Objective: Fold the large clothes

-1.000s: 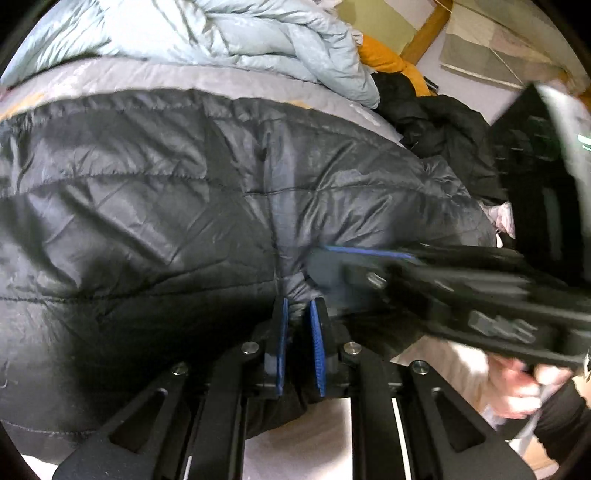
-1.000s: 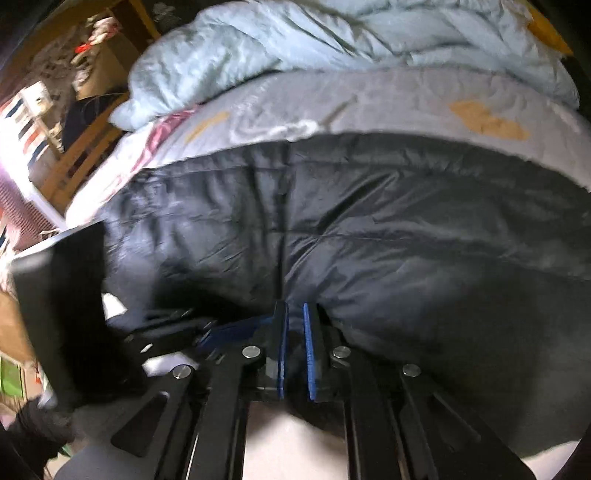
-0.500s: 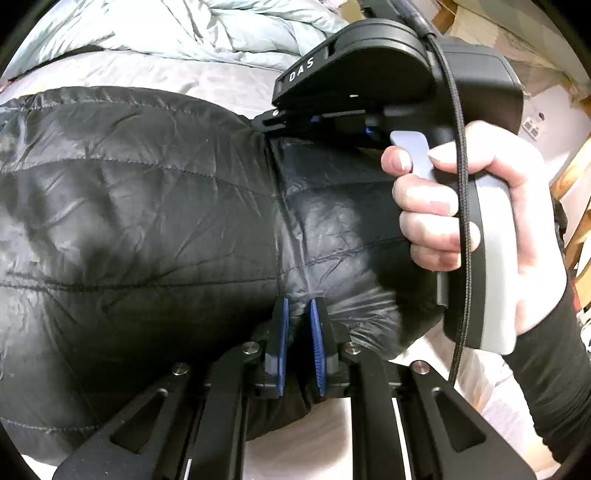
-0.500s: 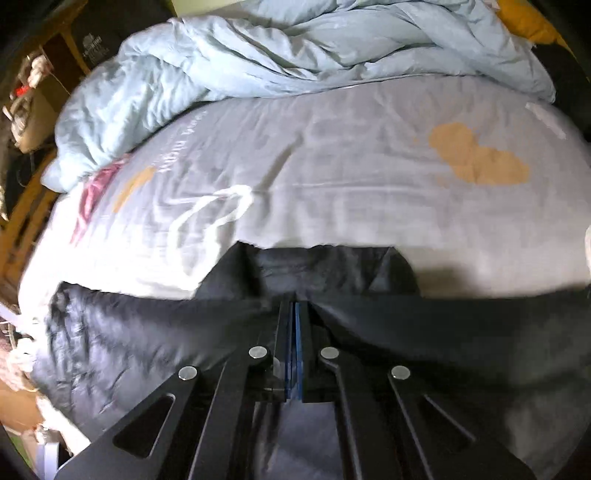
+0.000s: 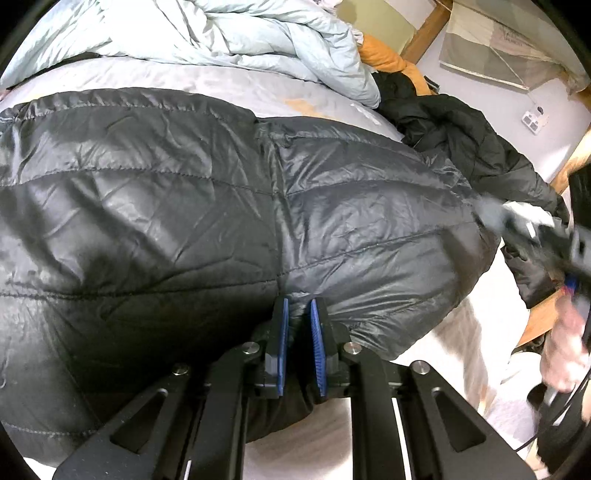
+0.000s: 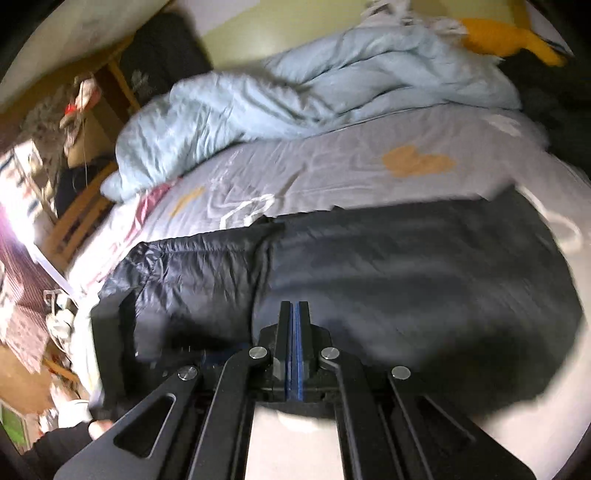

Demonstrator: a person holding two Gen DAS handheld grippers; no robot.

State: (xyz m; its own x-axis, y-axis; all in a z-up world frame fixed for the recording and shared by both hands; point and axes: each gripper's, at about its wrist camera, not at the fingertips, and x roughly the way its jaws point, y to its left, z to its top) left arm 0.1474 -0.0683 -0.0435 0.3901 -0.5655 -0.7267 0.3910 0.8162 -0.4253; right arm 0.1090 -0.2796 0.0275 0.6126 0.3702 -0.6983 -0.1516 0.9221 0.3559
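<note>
1. Left wrist view. The left gripper (image 5: 297,317) points down at a black puffer jacket (image 5: 166,206) spread over a grey bed sheet (image 5: 155,75). Its blue pads (image 5: 282,339) stand slightly apart with a pinch of the jacket's near hem bunched between them, so the gripper is clamped on the jacket. The quilted panels lie fairly flat ahead of the fingers; a seam line runs straight away from the gripper across the middle of the garment.

2. Same view, surroundings. A rumpled light blue duvet (image 5: 258,33) lies beyond the jacket. A second dark garment (image 5: 476,144) is heaped ahead and to the right, just beside the jacket's far corner. At the right edge the right gripper (image 5: 554,240) appears as a blur, with the person's hand (image 5: 565,343) below it.

3. Right wrist view. The right gripper (image 6: 294,314) has its fingers pressed together with nothing visible between them: clenched and empty. The jacket (image 6: 406,284) lies directly under and ahead of it, blurred, with the sheet (image 6: 332,173) and duvet (image 6: 295,96) beyond.

4. Progress, as a judgement. One layer appears already laid over along the central seam. Further folds to a compact bundle seem to remain, and the second garment looks untouched.
</note>
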